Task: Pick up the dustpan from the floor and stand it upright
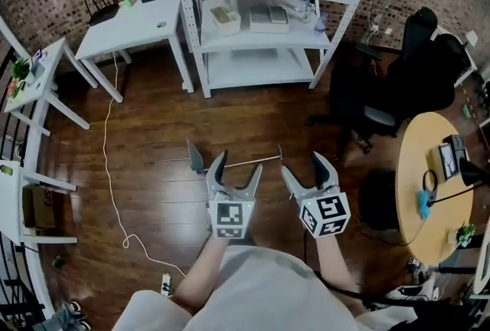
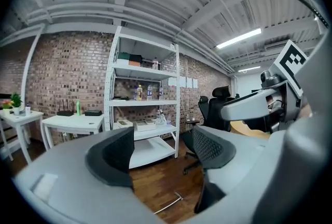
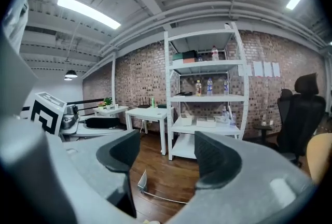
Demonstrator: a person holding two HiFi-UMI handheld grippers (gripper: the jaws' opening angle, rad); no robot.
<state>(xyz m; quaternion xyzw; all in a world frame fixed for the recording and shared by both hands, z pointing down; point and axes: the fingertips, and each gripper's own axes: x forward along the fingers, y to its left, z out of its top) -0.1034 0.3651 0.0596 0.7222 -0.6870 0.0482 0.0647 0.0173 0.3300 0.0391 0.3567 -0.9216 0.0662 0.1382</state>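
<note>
The dustpan point(image 1: 196, 158) lies flat on the dark wood floor, its thin metal handle point(image 1: 253, 161) running right to a short crossbar. My left gripper point(image 1: 238, 166) hovers open over the middle of the handle, holding nothing. To its right, my right gripper point(image 1: 303, 167) is also open and empty, just past the handle's end. In the right gripper view the grey pan point(image 3: 142, 181) and handle point(image 3: 165, 198) show on the floor below the open right gripper point(image 3: 166, 158). The left gripper view catches only the handle's end point(image 2: 171, 202) under the open left gripper point(image 2: 163, 153).
A white shelving unit point(image 1: 264, 19) with bottles and boxes stands ahead, a white table point(image 1: 130, 24) to its left. Black office chairs point(image 1: 398, 88) and a round wooden table point(image 1: 429, 184) are on the right. A white cable point(image 1: 107, 168) trails across the floor on the left.
</note>
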